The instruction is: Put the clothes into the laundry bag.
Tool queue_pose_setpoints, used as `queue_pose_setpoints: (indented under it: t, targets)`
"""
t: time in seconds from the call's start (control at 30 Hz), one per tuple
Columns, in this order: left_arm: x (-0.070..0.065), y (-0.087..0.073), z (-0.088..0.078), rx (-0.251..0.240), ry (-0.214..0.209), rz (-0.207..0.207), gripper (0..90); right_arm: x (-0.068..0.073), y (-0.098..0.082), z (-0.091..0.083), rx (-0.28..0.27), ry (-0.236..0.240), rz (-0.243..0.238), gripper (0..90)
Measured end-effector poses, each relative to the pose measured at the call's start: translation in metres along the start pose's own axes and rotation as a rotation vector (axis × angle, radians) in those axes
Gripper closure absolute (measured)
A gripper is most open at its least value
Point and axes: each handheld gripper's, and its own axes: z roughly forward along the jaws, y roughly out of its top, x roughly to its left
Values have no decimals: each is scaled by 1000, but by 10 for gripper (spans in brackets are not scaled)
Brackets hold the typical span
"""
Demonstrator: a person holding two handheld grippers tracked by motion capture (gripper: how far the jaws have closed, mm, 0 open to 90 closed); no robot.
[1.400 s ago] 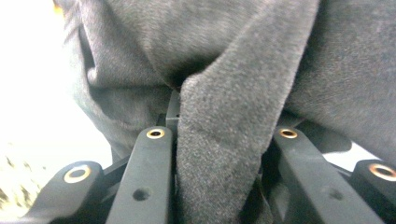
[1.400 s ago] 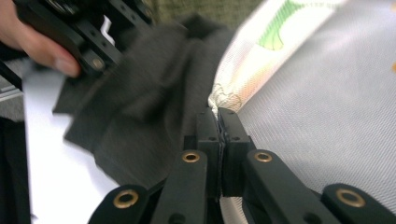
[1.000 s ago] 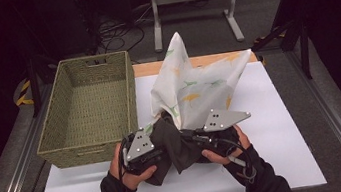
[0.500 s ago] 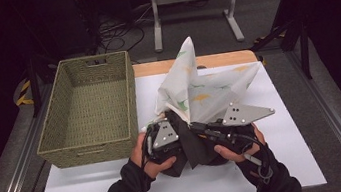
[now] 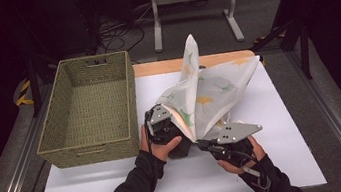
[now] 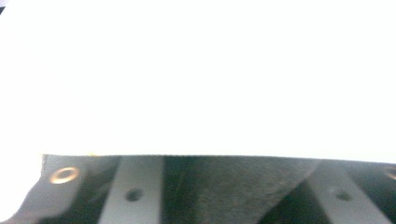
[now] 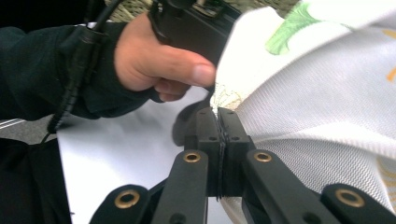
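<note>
A white cloth (image 5: 213, 92) printed with small green and orange figures stands bunched in a peak over the white board (image 5: 283, 125). My right gripper (image 5: 201, 143) is at its near lower edge, shut on a fold of the cloth (image 7: 317, 93); the right gripper (image 7: 218, 116) shows its two pads pressed together on the fabric. My left gripper (image 5: 179, 127) is tucked under the cloth's left side. Its jaws have just been opening. In the left gripper view they stand apart, with a shaded fold of cloth (image 6: 196, 74) between them and their tips hidden.
A woven green basket (image 5: 90, 150) stands at the left of the board, close to the person's left hand (image 7: 154, 65). A metal stand (image 5: 190, 2) is on the floor behind the table. Metal rails run along both sides.
Both hands have shifted to the right and a little lower with the cloth. The cloth's peak has moved right with them, and the left gripper now sits closer under the cloth.
</note>
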Motion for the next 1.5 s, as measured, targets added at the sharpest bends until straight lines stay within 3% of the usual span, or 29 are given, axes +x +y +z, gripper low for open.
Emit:
queue_pose_setpoints:
  t: [0.1, 0.13, 0.17, 0.23, 0.27, 0.33, 0.5, 0.6, 0.7, 0.73, 0.8, 0.83, 0.9, 0.93, 0.97, 1.0, 1.03, 1.07, 1.13, 1.3, 1.5]
  targets:
    - [-6, -1, -5, 32, -26, 79, 470, -4, -5, 3, 26, -57, -25, 896]
    - [-6, -1, -5, 32, -26, 79, 395, -4, -5, 3, 26, -57, -25, 896]
    - [-9, -3, -8, 63, -45, 117, 395, -6, -8, 5, 37, -65, -25, 896]
    - [-11, -8, -17, 123, -81, 174, 233, -10, -14, 8, 53, -69, -17, 896]
    - [-11, -8, -17, 123, -81, 174, 193, -10, -14, 8, 53, -69, -17, 896]
    - [-11, -11, -28, 172, -93, 179, 164, -11, -15, 8, 53, -70, -9, 896]
    - [-12, -26, -46, 258, -72, 186, 90, -12, -15, 5, 47, -62, -6, 896]
    - [-10, -41, -36, 339, -64, 178, 68, -12, -15, 6, 48, -43, -6, 896]
    - [-8, -49, -19, 367, -82, 146, 64, -8, -16, 10, 66, -19, -18, 895]
    - [-9, -51, -12, 373, -58, 158, 69, -7, -17, 11, 73, -16, -21, 895]
    - [-9, -53, -7, 372, -55, 179, 114, -7, -18, 13, 86, -11, -28, 895]
    - [-8, -55, 1, 345, -50, 157, 132, -7, -19, 14, 90, -11, -30, 895]
    - [-7, -54, 2, 322, -38, 175, 271, -8, -21, 15, 95, -1, -20, 896]
    - [-7, -53, 2, 309, -26, 189, 271, -8, -21, 15, 95, -1, -20, 896]
    - [-7, -50, 2, 274, -15, 189, 457, -8, -21, 16, 94, 6, -13, 895]
    - [-7, -50, 2, 274, -15, 189, 531, -8, -21, 16, 94, 6, -13, 895]
    - [-7, -49, 1, 259, -19, 198, 531, -8, -21, 16, 91, 9, -12, 895]
    - [-8, -47, -1, 241, -25, 203, 609, -7, -20, 16, 85, 16, -9, 896]
    - [-13, -41, -10, 186, -29, 231, 725, -2, -15, 15, 71, 29, -16, 896]
    - [-25, -17, -40, 68, -29, 245, 775, 12, 6, 7, -3, 63, -33, 896]
    - [-37, 1, -66, -26, -30, 247, 781, 27, 30, -4, -68, 80, -59, 897]
